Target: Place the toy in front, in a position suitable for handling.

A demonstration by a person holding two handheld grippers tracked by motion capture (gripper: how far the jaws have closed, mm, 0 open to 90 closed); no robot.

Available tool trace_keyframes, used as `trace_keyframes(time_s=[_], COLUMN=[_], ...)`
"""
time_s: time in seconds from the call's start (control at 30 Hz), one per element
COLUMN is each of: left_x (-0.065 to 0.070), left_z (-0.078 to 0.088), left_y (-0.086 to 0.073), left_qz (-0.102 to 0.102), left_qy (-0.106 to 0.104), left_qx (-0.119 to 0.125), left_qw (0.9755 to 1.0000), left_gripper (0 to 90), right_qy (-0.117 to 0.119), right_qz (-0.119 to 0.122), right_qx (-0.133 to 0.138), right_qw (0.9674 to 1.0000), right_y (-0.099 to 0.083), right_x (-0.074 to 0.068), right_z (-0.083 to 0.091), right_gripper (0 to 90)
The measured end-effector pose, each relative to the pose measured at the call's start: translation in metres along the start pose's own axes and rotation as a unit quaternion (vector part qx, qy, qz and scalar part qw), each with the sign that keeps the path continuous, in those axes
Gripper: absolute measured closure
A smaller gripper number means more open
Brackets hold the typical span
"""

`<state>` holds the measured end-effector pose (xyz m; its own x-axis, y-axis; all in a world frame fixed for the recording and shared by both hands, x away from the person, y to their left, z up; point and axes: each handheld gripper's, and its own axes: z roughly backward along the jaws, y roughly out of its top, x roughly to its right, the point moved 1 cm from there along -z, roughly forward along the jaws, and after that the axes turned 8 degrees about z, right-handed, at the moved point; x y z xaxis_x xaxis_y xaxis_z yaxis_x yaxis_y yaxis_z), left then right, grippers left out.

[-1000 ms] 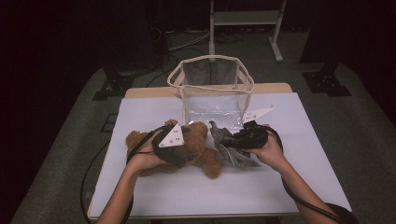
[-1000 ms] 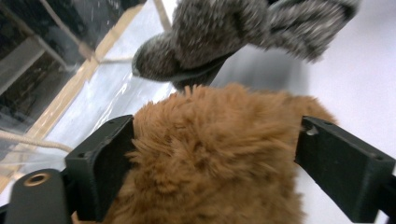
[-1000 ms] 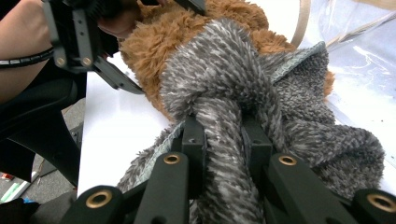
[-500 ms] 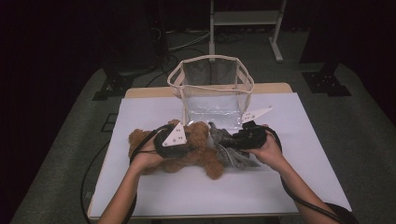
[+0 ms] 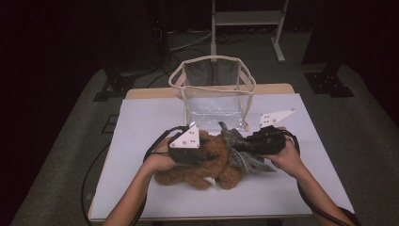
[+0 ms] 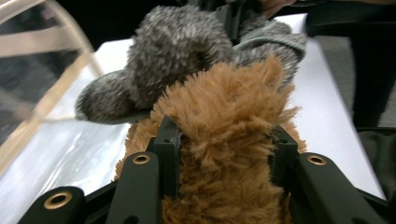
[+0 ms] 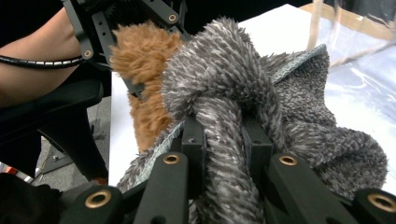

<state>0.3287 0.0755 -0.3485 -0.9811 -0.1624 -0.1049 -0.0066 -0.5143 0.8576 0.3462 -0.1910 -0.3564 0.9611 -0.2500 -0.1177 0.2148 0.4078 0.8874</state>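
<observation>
Your left gripper (image 6: 219, 154) has just closed, pinching the brown plush bear (image 6: 224, 140). Your right gripper (image 7: 223, 140) clamps the grey towel (image 7: 219, 93). The high view adds the clear mesh-sided basket (image 5: 214, 70) behind them.

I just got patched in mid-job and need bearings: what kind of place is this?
Probably a lab or studio recording setup, not a home: a white-topped table ringed by dark surroundings, black stand feet and cables on grey carpet, a metal frame stand behind.

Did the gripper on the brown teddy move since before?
Yes. The left gripper slid a little farther from the person, toward the clear bag, and its jaws have just closed on the brown teddy.
</observation>
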Motion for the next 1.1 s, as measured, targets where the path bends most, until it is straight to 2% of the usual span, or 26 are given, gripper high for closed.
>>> trace_keyframes(time_s=[0.1,0.2,0.37,0.4,0.43,0.47,0.53,0.57,0.67,0.8,0.9,0.97,1.1], left_x=[0.002,0.005,0.002,0.0,0.0,0.0,0.0,0.001,0.005,0.008,0.006,0.005,0.004], left_z=[-0.007,-0.023,-0.037,-0.039,-0.039,-0.038,-0.036,-0.035,-0.029,-0.025,-0.026,-0.03,-0.042], left_y=[0.005,0.014,0.017,0.017,0.017,0.018,0.018,0.018,0.016,0.008,0.004,0.003,0.006], left_qz=[-0.001,-0.004,-0.001,0.001,0.001,0.004,0.002,0.0,-0.006,-0.013,-0.01,-0.009,-0.02], left_qy=[-0.012,-0.03,-0.035,-0.03,-0.03,-0.021,-0.015,-0.012,-0.005,0.002,0.011,0.014,0.021], left_qx=[0.003,-0.001,-0.011,-0.011,-0.011,-0.014,-0.015,-0.016,-0.033,-0.054,-0.064,-0.066,-0.094], left_qw=[0.9999,0.9995,0.9993,0.9995,0.9995,0.9997,0.9998,0.9998,0.9994,0.9985,0.9978,0.9977,0.9951], left_gripper=[58.5,58.3,54.2,50.5,45.8,40.3,31.1,31.1,19.2,10.6,7.0,4.4,1.9], right_qy=[-0.005,-0.017,-0.027,-0.029,-0.029,-0.028,-0.027,-0.026,-0.024,-0.021,-0.021,-0.021,-0.02], right_qz=[-0.002,-0.008,-0.027,-0.038,-0.038,-0.047,-0.05,-0.053,-0.055,-0.057,-0.06,-0.059,-0.058], right_qx=[-0.002,-0.002,0.0,0.003,0.003,0.007,0.009,0.011,0.012,0.016,0.016,0.015,0.015], right_qw=[1.0,0.9998,0.9993,0.9988,0.9988,0.9985,0.9983,0.9982,0.9981,0.998,0.9979,0.998,0.998], right_y=[-0.005,-0.016,-0.032,-0.04,-0.04,-0.047,-0.05,-0.052,-0.057,-0.06,-0.062,-0.062,-0.061], right_x=[-0.002,-0.004,-0.001,0.001,0.001,0.002,0.002,0.002,0.001,-0.001,-0.001,0.0,0.001], right_z=[0.009,0.025,0.036,0.038,0.038,0.039,0.039,0.039,0.038,0.037,0.036,0.035,0.035], right_gripper=[74.8,74.8,74.7,74.7,74.7,74.7,74.7,74.6,74.6,74.5,74.5,74.4,74.4])
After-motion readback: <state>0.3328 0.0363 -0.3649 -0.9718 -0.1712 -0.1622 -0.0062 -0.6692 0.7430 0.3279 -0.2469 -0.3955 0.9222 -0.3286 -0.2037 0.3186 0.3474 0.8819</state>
